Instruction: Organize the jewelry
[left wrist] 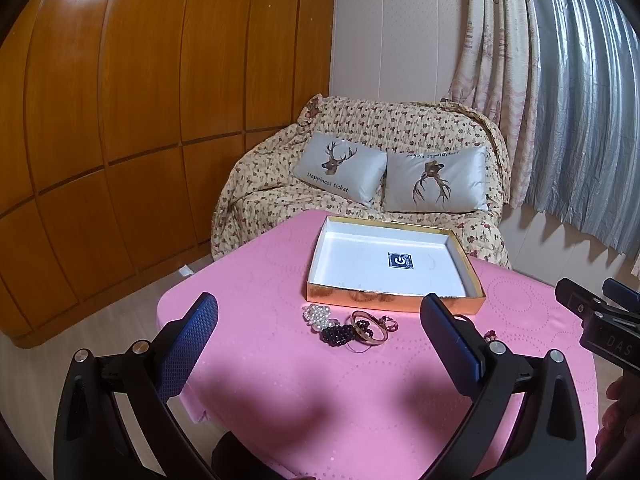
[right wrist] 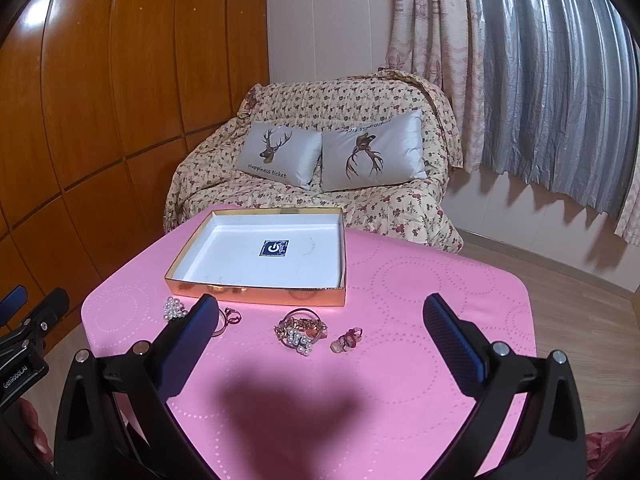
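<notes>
A gold box (left wrist: pixel 394 302) (right wrist: pixel 256 295) with a white inside and a small blue sticker stands open on the pink table. In front of it in the left wrist view lie a white pearl piece (left wrist: pixel 318 317), a dark bead bracelet (left wrist: pixel 340 334), a gold bangle (left wrist: pixel 370 328) and a pink ring (left wrist: pixel 390 323). The right wrist view shows a gold and pearl cluster (right wrist: pixel 300 331), a pink stone piece (right wrist: pixel 347 340), a ring (right wrist: pixel 233 315) and pearls (right wrist: pixel 174 309). My left gripper (left wrist: pixel 320 320) and right gripper (right wrist: pixel 320 320) are open and empty, above the near table.
The pink table (left wrist: pixel 280 380) (right wrist: pixel 420 300) has a rounded edge with wood floor around it. A sofa with a floral cover and two deer cushions (left wrist: pixel 400 176) stands behind it. Wood wall panels are at the left, curtains at the right.
</notes>
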{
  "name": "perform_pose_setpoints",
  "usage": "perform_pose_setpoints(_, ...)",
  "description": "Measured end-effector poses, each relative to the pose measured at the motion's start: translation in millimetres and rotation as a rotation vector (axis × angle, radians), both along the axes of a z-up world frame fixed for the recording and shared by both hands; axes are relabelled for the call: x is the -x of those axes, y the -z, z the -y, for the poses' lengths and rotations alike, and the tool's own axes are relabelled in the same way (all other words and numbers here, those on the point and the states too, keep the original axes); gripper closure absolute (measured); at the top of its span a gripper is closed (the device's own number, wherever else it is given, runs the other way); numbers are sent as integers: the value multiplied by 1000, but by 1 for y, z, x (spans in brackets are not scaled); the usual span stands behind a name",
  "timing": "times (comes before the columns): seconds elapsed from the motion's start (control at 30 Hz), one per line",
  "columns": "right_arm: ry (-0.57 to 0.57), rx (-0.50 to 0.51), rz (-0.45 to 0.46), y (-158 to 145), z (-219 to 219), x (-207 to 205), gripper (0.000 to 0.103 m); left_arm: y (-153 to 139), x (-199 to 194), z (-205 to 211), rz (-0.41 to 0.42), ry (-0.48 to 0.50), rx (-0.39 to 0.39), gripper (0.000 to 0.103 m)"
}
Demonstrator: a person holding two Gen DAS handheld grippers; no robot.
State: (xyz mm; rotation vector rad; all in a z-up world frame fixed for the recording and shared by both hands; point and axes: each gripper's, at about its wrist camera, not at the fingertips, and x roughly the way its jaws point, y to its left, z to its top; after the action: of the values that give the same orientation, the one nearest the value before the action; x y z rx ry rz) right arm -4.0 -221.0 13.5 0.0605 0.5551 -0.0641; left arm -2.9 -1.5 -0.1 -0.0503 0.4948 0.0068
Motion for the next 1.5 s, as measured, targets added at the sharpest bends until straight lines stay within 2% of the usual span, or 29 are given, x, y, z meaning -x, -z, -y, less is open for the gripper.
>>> perform_pose_setpoints(1.5,-9,-4,3,4,0,2,103,2,3,-3,-9,-6,23,5)
